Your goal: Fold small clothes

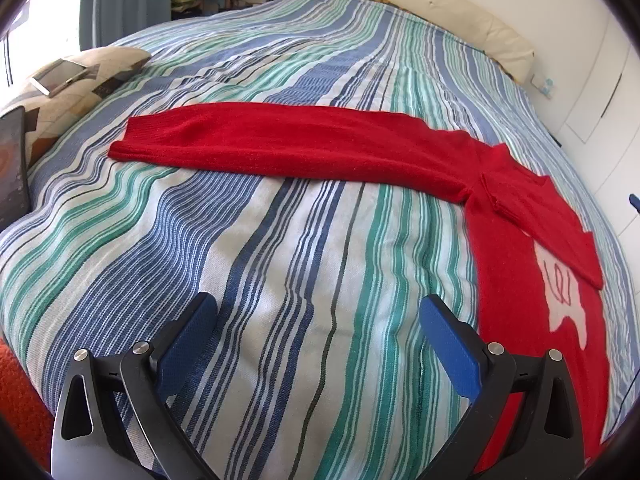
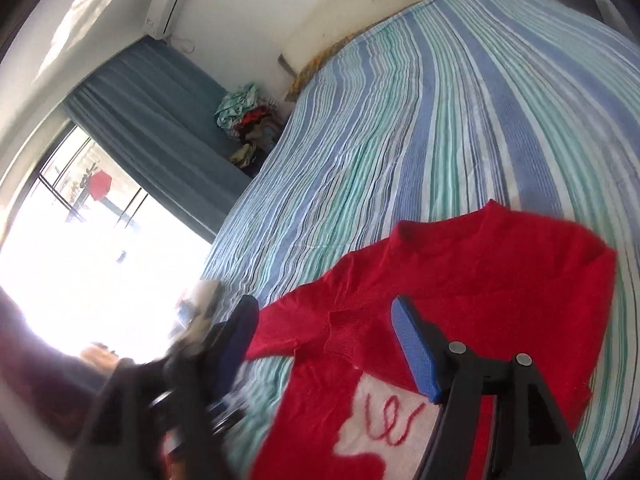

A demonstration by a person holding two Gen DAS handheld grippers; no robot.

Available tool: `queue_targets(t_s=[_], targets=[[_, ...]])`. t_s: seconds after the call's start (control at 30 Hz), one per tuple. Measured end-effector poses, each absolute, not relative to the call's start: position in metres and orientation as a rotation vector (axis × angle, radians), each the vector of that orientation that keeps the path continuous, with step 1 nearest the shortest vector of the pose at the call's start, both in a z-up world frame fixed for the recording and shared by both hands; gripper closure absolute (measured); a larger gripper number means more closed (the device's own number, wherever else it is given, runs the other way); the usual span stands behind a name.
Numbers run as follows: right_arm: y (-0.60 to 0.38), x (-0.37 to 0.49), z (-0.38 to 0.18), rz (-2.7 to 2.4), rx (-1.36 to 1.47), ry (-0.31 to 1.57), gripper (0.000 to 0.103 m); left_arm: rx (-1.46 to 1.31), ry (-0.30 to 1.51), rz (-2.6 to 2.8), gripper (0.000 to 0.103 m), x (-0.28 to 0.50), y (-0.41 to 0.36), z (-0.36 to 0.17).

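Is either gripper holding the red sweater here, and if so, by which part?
Nothing is held. The left gripper is open above bare bedspread; the right gripper is open over the red sweater, with nothing pinched between its fingers.

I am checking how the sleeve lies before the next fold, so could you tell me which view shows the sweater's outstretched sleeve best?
The left wrist view: the outstretched sleeve of the red sweater lies flat across the striped bedspread, visible from cuff to shoulder. The right wrist view shows mainly the sweater's body and white patch, with only the sleeve's shoulder end.
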State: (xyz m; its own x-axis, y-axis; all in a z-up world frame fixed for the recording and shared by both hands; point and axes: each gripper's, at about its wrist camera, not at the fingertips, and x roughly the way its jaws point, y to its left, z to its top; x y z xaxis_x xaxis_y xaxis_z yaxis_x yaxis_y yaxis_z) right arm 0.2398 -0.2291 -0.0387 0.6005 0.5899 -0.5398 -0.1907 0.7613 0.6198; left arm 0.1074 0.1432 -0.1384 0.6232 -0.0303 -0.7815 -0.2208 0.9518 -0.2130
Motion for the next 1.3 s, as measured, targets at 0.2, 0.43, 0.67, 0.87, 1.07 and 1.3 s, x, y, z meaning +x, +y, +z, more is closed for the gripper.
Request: queue_targets(t_s=[0.2, 0.43, 0.67, 0.87, 1.07, 1.3], targets=[[-0.301, 0.214, -0.046, 0.153, 0.247, 0.91, 0.034, -0.262, 0.9, 0.111, 0.002, 0.11, 0.135, -0.141], [-0.299, 0.213, -0.104, 0.278, 0.389, 0.982, 0.066, -0.201, 0.911, 0.128, 0.002, 0.108, 0.128, -0.147], [-0.325, 0.216, -0.153, -0.011, 0.238, 1.077, 0.07, -0.209, 0.917, 0.125, 0.002, 0.107, 0.13, -0.147], [-0.3, 0.171, -0.137, 0.119, -0.002, 1.01, 0.045, -0.199, 0.921, 0.133, 0.001, 0.111, 0.127, -0.15], [-0.276, 0.199, -0.164, -0.015, -0.244, 0.99, 0.048, -0.152, 0.927, 0.143, 0.002, 0.108, 0.122, -0.151], [-0.319, 0.191, -0.173, -0.173, -0.178, 1.005, 0.047, -0.136, 0.935, 0.149, 0.001, 0.111, 0.121, -0.154]])
